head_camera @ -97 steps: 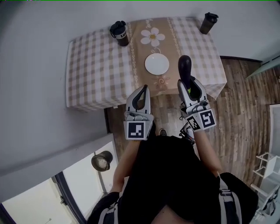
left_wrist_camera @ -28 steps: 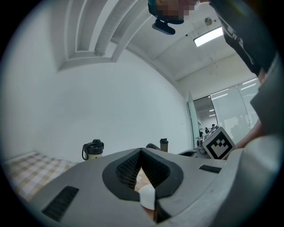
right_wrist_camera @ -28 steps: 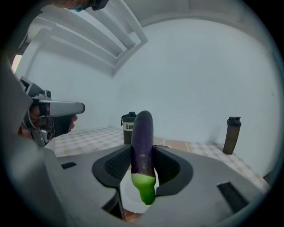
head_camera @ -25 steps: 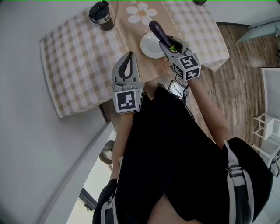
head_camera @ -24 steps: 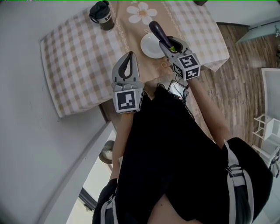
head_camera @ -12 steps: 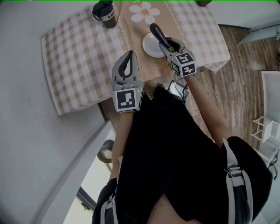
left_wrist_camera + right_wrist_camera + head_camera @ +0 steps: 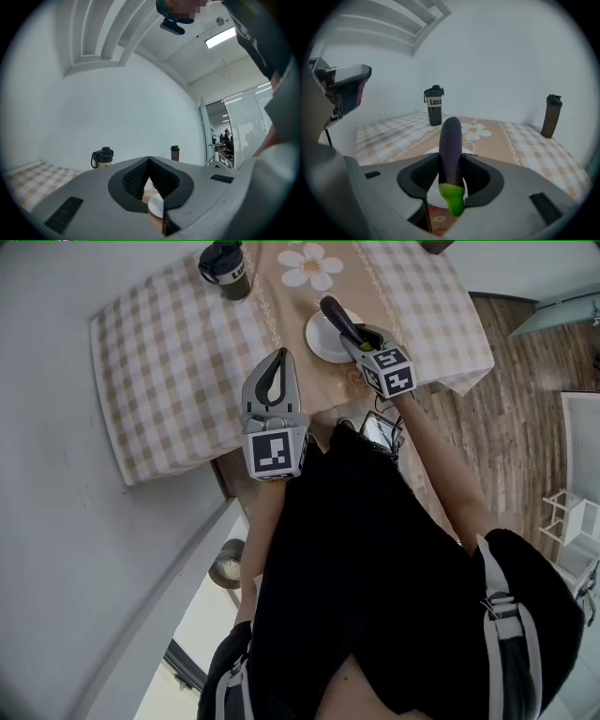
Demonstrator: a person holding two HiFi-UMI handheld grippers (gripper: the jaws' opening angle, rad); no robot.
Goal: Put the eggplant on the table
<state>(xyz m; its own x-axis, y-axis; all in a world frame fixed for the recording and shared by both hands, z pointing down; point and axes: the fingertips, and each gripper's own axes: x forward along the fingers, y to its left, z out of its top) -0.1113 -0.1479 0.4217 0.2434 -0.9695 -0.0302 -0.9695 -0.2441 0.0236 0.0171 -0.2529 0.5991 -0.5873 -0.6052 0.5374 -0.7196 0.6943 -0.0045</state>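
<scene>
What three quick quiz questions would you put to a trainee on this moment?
1. Which tool grips the purple eggplant with the green stem?
2. True or false: the left tool stands wide open.
3. In the head view the eggplant overlaps: A) dark lidded bottle, B) white round plate, C) wooden floor.
Key: 1 the right tool; 2 false, shut and empty; 3 B.

You're holding two grippers (image 7: pixel 278 354) (image 7: pixel 356 334) and one eggplant (image 7: pixel 451 145), and looking at one table (image 7: pixel 169 362), one plate (image 7: pixel 322 346), two bottles (image 7: pixel 434 105) (image 7: pixel 551 115).
</scene>
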